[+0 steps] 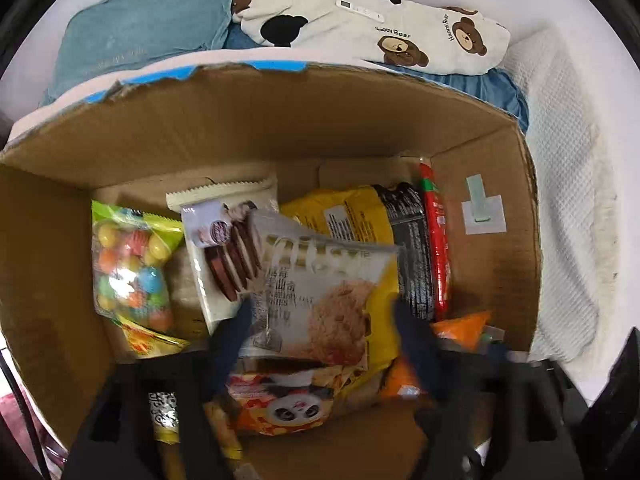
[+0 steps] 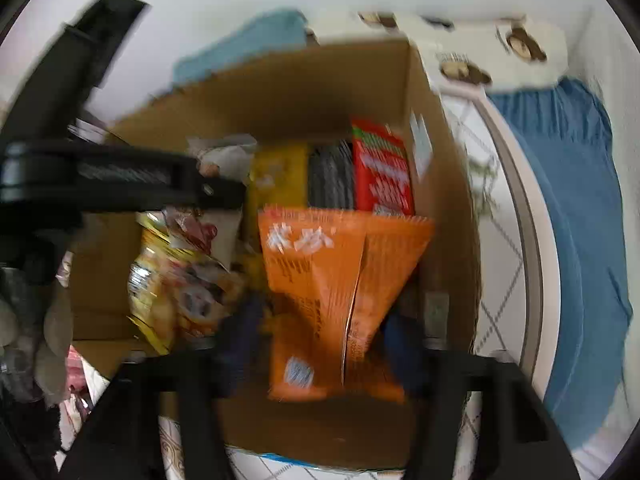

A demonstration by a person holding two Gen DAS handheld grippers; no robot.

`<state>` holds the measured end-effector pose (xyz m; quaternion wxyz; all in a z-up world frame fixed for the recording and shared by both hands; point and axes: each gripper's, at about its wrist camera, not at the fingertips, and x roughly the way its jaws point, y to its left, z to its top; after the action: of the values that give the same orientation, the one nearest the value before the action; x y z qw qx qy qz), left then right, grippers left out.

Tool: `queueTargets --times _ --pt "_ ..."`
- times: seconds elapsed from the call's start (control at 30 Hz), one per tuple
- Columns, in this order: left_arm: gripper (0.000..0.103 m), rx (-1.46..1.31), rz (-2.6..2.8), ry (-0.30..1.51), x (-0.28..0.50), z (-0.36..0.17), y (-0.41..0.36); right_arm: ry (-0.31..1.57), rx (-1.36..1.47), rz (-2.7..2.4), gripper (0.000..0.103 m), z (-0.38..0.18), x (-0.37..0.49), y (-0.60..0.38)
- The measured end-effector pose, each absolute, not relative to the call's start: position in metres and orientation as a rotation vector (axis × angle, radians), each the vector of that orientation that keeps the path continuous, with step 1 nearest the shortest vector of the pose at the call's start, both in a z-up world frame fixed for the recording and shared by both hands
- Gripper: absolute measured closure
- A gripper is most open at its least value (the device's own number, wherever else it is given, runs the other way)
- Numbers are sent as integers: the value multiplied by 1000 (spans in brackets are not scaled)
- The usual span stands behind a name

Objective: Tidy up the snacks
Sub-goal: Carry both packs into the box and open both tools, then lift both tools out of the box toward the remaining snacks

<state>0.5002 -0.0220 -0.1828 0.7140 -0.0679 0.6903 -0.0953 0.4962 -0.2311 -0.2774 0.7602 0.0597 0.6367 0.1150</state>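
Observation:
A cardboard box point(image 1: 280, 128) holds several snack packets. My left gripper point(image 1: 324, 320) is shut on a clear and grey packet point(image 1: 320, 280) of a crumbly snack, held above the box's contents. Below it lie a colourful candy bag point(image 1: 128, 264), a cookie packet point(image 1: 232, 256), a yellow and black bag point(image 1: 360, 216), a red stick packet point(image 1: 436, 240) and a panda packet point(image 1: 288, 404). My right gripper point(image 2: 320, 336) is shut on an orange packet point(image 2: 336, 280), held over the right part of the box point(image 2: 440, 184). The orange packet's corner also shows in the left wrist view point(image 1: 464, 328).
The box stands on a bed with a teal pillow point(image 1: 140, 32), a bear-print pillow point(image 1: 380, 20) with a white remote point(image 1: 360, 10) on it, a blue cloth point(image 2: 568, 220) and a white quilt point(image 1: 560, 200). My left gripper's body point(image 2: 100, 176) reaches in from the left.

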Motion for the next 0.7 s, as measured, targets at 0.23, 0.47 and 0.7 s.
queueTargets --times 0.23,0.47,0.7 --pt "7 -149 -179 1490 496 -169 -14 1391 90 232 7 -282 494 -226" --pt "7 -107 -114 1399 476 -149 -3 1380 91 203 6 -276 489 -226" --pt "7 -85 -63 1331 448 -139 10 1347 63 184 6 -269 477 -222"
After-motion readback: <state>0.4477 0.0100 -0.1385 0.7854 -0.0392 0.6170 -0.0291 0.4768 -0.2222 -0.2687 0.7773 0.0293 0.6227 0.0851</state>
